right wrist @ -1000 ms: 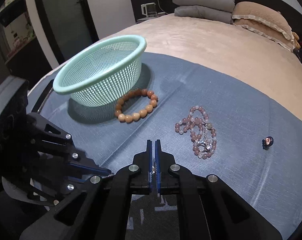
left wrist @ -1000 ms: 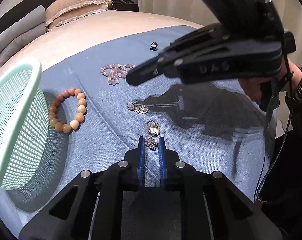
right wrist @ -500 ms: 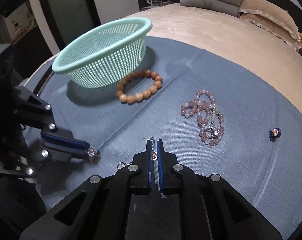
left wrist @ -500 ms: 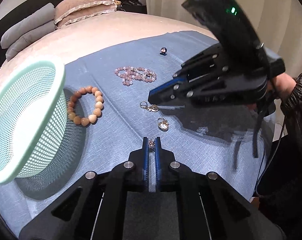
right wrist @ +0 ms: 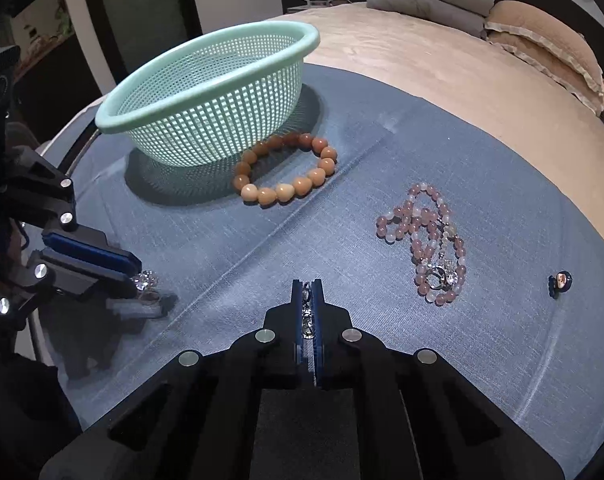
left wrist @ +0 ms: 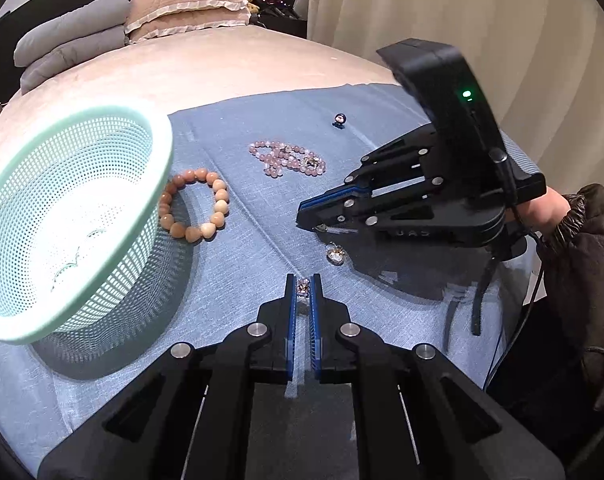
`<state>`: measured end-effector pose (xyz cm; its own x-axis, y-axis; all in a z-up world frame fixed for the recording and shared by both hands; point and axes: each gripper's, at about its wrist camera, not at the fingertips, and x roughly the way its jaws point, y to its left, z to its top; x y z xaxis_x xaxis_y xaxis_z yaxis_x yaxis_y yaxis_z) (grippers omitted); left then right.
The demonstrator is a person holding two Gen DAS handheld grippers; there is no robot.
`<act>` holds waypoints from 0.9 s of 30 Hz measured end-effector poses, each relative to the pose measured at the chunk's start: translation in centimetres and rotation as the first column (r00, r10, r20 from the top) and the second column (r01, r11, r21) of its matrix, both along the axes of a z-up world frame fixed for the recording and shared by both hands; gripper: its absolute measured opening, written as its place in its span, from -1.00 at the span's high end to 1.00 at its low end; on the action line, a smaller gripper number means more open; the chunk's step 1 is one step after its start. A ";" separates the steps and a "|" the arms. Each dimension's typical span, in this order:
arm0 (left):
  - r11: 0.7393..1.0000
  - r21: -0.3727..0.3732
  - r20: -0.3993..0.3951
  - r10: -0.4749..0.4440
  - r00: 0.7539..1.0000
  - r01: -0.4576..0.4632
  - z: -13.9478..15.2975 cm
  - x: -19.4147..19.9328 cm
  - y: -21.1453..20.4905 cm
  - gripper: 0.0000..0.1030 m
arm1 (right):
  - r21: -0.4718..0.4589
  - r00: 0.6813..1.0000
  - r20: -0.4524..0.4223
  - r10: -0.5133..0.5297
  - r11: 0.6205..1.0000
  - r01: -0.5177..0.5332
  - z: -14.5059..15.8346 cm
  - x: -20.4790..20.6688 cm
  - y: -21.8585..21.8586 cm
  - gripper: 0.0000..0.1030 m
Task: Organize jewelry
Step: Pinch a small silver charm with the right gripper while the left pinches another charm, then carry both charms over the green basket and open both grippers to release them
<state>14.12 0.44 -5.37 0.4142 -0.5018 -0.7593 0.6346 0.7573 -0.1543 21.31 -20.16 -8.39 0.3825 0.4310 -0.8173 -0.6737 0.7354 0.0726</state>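
My left gripper (left wrist: 303, 280) is shut on a small crystal earring (left wrist: 303, 287) and holds it just above the blue cloth (left wrist: 242, 280). My right gripper (right wrist: 306, 286) is shut on a silver earring (right wrist: 306, 312); it also shows in the left wrist view (left wrist: 309, 220). A third earring (left wrist: 335, 254) lies on the cloth between the grippers. A mint mesh basket (left wrist: 78, 120) stands at the left. An orange bead bracelet (left wrist: 196, 204) lies beside it, and a pink bead necklace (left wrist: 288, 160) lies further back.
A small dark charm (left wrist: 339, 119) lies at the far side of the cloth. Grey and beige pillows (left wrist: 142, 12) sit at the head of the bed. The person's sleeve (left wrist: 573, 232) is at the right. The cloth's near edge falls off at the bed side.
My left gripper shut on the crystal earring, lifted it and swung left toward the basket. My right gripper, holding its earring, moved lower and nearer the cloth.
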 end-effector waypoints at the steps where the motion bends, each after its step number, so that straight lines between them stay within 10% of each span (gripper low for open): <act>1: 1.000 -0.004 0.001 0.003 1.000 -0.003 0.1 0.0 0.1 0.87 | 0.011 1.000 0.004 -0.005 1.000 0.005 0.3 0.0 -0.2 0.92; 27: 0.995 -0.064 0.060 0.079 0.995 -0.075 3.6 -0.7 5.5 0.87 | 0.462 0.983 0.062 -0.172 0.878 0.125 7.9 -0.9 -9.3 0.97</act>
<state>13.40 5.97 -1.73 0.4994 -0.5117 -0.6991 0.5843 0.7947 -0.1643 20.46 -29.44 -0.45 0.5391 0.6777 -0.5001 -0.5804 0.7292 0.3626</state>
